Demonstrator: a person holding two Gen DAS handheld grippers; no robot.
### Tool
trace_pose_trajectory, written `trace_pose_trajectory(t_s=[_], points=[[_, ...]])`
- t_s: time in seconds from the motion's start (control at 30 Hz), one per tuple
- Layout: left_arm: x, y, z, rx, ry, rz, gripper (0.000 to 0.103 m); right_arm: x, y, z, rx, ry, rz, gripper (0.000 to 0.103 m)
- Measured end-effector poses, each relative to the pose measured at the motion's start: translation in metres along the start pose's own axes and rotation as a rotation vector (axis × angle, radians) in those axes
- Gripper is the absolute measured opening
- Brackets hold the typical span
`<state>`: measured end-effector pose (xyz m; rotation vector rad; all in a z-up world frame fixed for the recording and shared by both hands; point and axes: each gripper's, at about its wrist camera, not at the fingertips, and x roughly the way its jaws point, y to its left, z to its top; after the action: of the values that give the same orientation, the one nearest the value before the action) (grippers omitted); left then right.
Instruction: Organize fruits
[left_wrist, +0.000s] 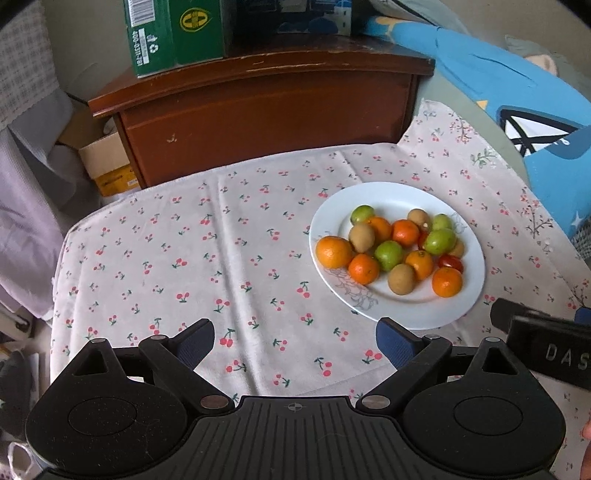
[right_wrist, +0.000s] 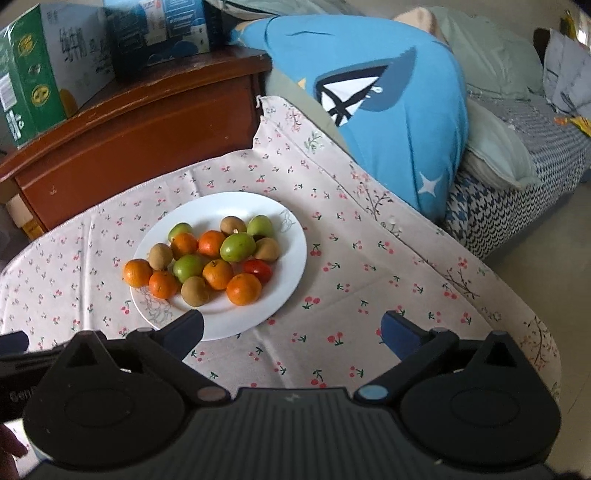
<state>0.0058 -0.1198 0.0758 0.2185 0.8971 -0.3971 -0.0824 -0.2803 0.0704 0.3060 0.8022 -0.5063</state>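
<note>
White plate (right_wrist: 288, 254) on the table (left_wrist: 184, 258), ahead and right of the left gripper (left_wrist: 295, 341), ahead and left of the right gripper (right_wrist: 291, 330). All the fruit sits piled in the plate: six oranges (right_wrist: 243, 288), four green fruits (right_wrist: 237, 247), four brown kiwis (right_wrist: 195, 291), one red tomato (right_wrist: 258, 268); a second red one may be tucked behind, cannot tell. Leftmost orange (left_wrist: 333, 252) lies on the plate's rim. Left gripper jaws wide apart, nothing between them, over the cherry-print tablecloth (left_wrist: 155, 266). Right gripper jaws wide apart too, nothing between them; its left finger (right_wrist: 184, 330) overlaps the plate's near rim in view, contact unclear. Open cloth to the left of the plate, ahead of the left gripper, and right of the plate ahead of the right gripper. Table's far edge meets a brown wooden cabinet (left_wrist: 266, 110) carrying a green carton (left_wrist: 173, 33); blue cushion (right_wrist: 369, 103) crowds the far right edge.
</note>
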Motion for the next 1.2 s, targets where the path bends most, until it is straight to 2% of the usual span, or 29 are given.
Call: trace_pose_trajectory(t_s=[0.2, 0.57, 0.97, 1.2], points=[[0.008, 0.004, 0.001, -0.021, 0.021, 0.003, 0.096, 0.007, 0.006, 0.001, -0.022, 0.008, -0.014, 0.102], [0.011, 0.000, 0.001, 0.011, 0.005, 0.035, 0.096, 0.023, 0.010, 0.000, -0.019, 0.050, -0.047, 0.102], [0.016, -0.005, 0.002, 0.017, 0.008, 0.043, 0.096, 0.027, 0.012, 0.000, -0.024, 0.050, -0.084, 0.102], [0.019, -0.003, 0.002, 0.012, 0.014, 0.050, 0.096, 0.025, 0.010, 0.000, -0.016, 0.042, -0.072, 0.102]])
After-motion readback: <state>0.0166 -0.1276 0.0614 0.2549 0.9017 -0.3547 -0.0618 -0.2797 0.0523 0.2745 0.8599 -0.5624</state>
